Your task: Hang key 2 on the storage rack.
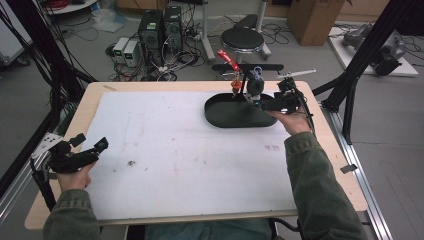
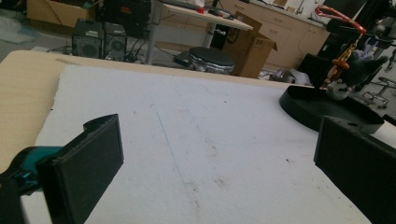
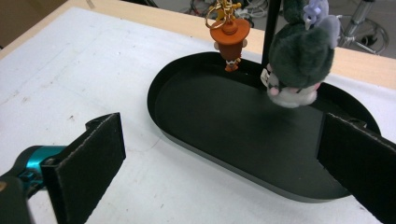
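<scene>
A black oval tray [image 1: 220,117] sits at the far right of the white mat, with a thin black pole [image 3: 271,28] rising from it. An orange figure charm [image 3: 229,35] and a grey plush toy [image 3: 299,60] hang over the tray, clear of its floor. My right gripper [image 1: 265,102] is at the tray's right end, open, its jaws either side of the tray [image 3: 187,140] with nothing between them. My left gripper [image 1: 91,142] is open over the mat's left edge, empty. In the left gripper view the tray [image 2: 327,109], plush [image 2: 359,70] and charm [image 2: 341,63] show far off.
The white foam mat [image 1: 175,150] covers most of the wooden table [image 1: 90,95]. A red strap [image 1: 227,57] tops the stand. Black frame struts [image 1: 360,60] stand at the right; a stool [image 1: 242,40] and computers [image 1: 160,27] are beyond the far edge.
</scene>
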Action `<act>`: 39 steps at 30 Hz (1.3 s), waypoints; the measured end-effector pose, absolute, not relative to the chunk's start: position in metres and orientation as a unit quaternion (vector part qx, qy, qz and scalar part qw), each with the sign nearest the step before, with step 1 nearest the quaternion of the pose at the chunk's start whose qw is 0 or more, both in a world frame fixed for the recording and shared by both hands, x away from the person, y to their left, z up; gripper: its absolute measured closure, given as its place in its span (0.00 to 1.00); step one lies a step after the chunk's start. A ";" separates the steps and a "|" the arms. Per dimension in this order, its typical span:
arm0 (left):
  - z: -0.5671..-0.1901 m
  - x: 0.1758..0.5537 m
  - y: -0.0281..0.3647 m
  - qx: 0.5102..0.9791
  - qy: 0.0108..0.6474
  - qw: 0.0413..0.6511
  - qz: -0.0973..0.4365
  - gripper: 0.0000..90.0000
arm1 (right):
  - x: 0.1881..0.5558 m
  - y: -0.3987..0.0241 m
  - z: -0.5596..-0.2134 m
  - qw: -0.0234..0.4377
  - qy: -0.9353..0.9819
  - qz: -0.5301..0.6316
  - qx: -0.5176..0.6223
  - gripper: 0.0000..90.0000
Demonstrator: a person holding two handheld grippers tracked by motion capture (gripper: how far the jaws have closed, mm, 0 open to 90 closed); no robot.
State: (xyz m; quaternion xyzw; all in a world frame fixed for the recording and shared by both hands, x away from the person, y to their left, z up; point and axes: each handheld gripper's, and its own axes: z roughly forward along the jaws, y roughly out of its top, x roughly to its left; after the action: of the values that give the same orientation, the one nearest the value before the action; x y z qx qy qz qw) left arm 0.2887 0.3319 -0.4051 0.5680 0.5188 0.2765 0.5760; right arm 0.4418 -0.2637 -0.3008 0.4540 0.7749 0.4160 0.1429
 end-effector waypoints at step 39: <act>-0.406 0.277 0.320 0.615 0.510 0.538 0.268 0.02 | 0.362 -0.333 -0.367 0.162 0.724 0.487 0.460 0.01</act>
State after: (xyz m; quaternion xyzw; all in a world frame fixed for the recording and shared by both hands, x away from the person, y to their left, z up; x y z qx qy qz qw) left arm 0.2767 0.3197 -0.4062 0.6153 0.5098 0.2679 0.5383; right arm 0.3625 -0.3326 -0.3672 0.4596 0.7245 0.4874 0.1623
